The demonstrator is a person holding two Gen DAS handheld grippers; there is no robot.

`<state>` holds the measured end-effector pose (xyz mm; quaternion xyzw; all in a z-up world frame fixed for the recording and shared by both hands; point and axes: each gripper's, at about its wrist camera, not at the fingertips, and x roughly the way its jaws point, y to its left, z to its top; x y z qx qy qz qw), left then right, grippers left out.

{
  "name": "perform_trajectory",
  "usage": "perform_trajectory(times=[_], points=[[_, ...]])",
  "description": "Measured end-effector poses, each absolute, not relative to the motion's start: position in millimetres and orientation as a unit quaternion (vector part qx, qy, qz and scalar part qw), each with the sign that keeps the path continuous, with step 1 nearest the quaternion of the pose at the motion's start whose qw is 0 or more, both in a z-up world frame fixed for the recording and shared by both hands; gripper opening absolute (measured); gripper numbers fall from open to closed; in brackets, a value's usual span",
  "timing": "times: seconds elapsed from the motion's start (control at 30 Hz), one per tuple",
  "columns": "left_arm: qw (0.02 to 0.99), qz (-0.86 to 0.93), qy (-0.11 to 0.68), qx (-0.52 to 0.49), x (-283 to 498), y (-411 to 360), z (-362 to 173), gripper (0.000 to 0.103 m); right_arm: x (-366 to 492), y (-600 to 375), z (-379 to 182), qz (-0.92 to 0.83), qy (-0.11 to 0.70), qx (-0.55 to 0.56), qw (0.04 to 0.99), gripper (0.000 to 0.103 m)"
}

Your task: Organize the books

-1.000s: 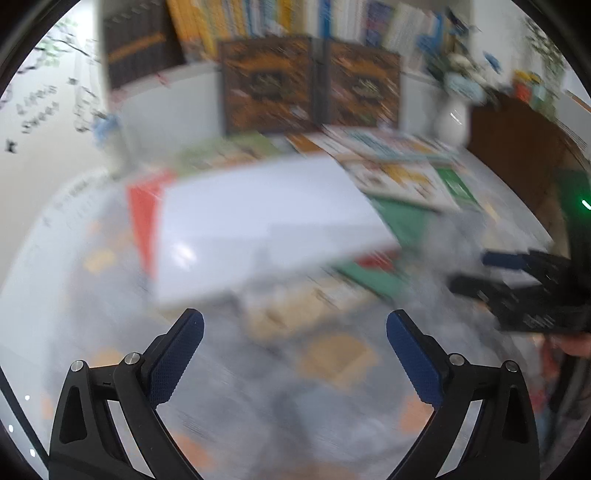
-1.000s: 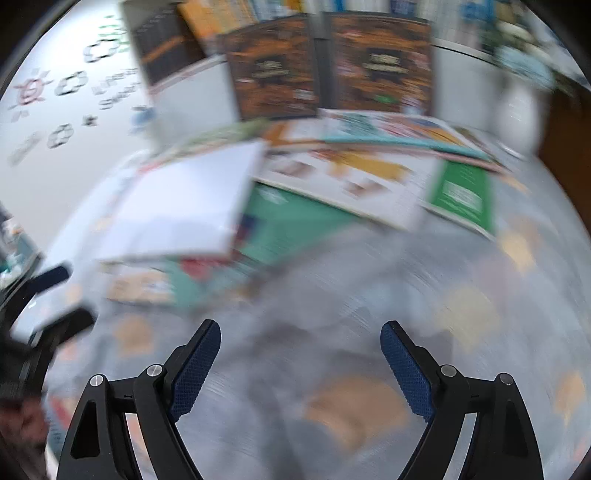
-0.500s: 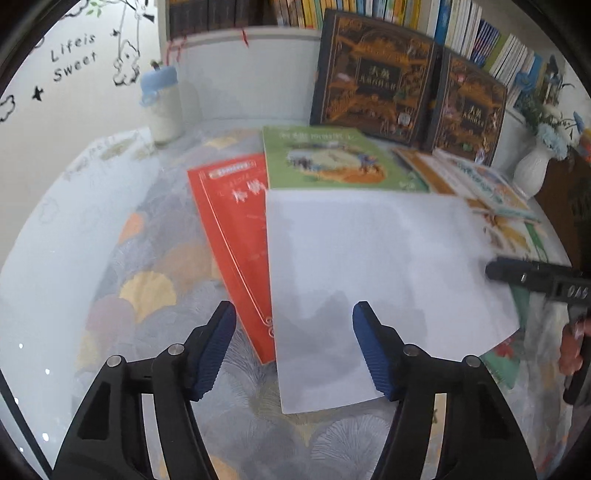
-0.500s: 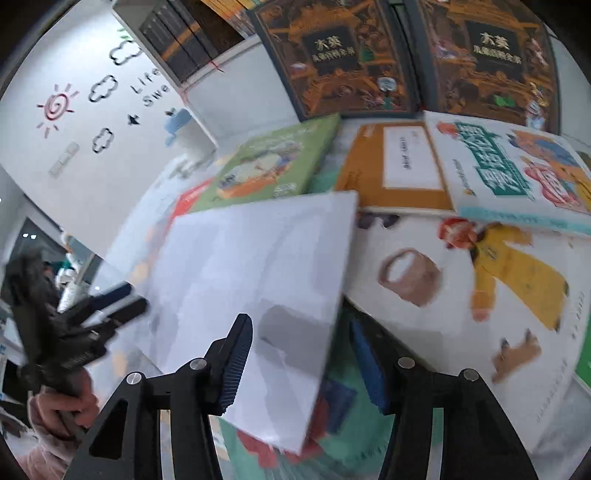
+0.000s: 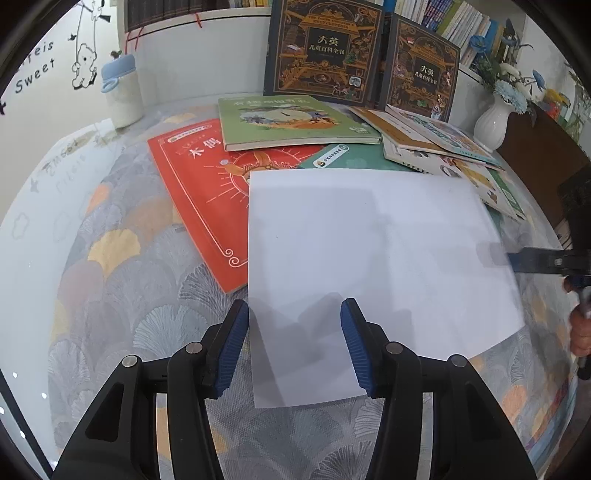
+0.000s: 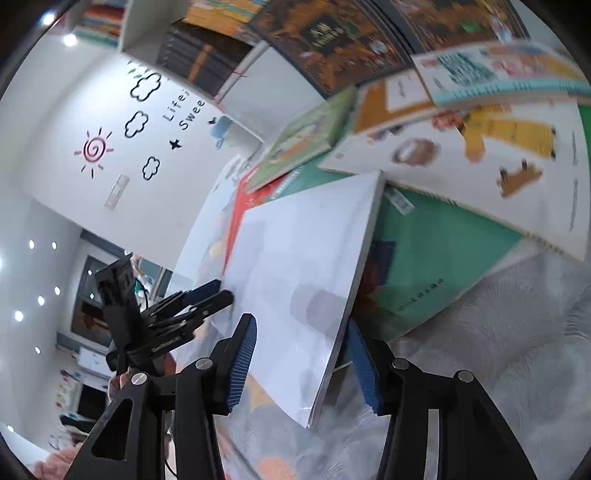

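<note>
Jaws of both grippers parted, straddling white book [image 5: 373, 254]: left at near corner, right at side edge.

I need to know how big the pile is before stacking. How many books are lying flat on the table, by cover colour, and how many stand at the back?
White: 1
Red: 1
Light green: 1
Teal green: 1
Orange: 1
Illustrated pale covers: 2
Dark ornate, standing: 2
Total: 9

Children's reading corner or playroom: picture books [image 5: 295, 122] strewn on table [image 5: 122, 295] ahead of claw; packed bookshelf [image 5: 443, 18] beyond; cartoon wall decals [image 6: 96, 147] at left; flower vase [image 5: 493, 122] at right.
</note>
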<state>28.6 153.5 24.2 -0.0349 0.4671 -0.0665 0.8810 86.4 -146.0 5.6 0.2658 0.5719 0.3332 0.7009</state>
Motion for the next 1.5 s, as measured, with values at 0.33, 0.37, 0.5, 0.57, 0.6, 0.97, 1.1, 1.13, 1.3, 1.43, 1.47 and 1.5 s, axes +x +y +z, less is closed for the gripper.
perform_trajectory(times=[0.33,0.37,0.5,0.57,0.6,0.97,1.1,1.13,1.3,1.43,1.47,1.5], points=[[0.88,-0.067,0.467,-0.056,31.4,162.5,20.9,0.05,111.9,-144.5,-8.3,0.343,0.565,0.306,0.685,0.039],[0.88,-0.068,0.467,-0.055,31.7,162.7,20.7,0.05,113.7,-147.0,-5.8,0.35,0.565,0.306,0.681,0.043],[0.879,-0.07,0.469,-0.054,33.5,163.1,20.1,0.05,124.1,-136.7,-3.7,0.38,0.566,0.298,0.668,0.06],[0.878,-0.068,0.47,-0.058,33.2,164.7,20.2,0.05,127.9,-129.6,-4.0,0.362,0.578,0.284,0.674,0.044],[0.879,-0.066,0.469,-0.058,33.0,165.3,20.5,0.05,126.1,-129.1,-3.2,0.354,0.582,0.28,0.677,0.036],[0.88,-0.113,0.443,-0.129,50.3,139.2,67.7,0.05,105.8,-145.7,118.2,0.339,0.515,0.194,0.763,0.011],[0.894,-0.159,0.404,-0.112,67.7,106.2,110.6,0.056,86.2,-129.7,235.9,0.304,0.432,0.027,0.848,0.011],[0.898,-0.154,0.399,-0.103,67.3,103.2,113.2,0.058,77.5,-120.5,252.9,0.313,0.416,0.001,0.854,0.007],[0.887,-0.106,0.44,-0.094,43.2,139.1,73.8,0.058,16.9,-44.8,225.6,0.326,0.397,-0.185,0.838,0.012],[0.876,-0.051,0.472,-0.079,7.5,184.4,34.4,0.058,-32.8,-27.0,111.1,0.383,0.5,-0.148,0.763,0.012],[0.873,-0.048,0.477,-0.085,1.4,192.5,29.6,0.058,-43.9,-25.1,93.3,0.383,0.513,-0.145,0.754,0.011],[0.869,-0.053,0.482,-0.099,-4.8,200.2,24.3,0.058,-60.6,-21.3,72.2,0.385,0.522,-0.156,0.745,0.006]])
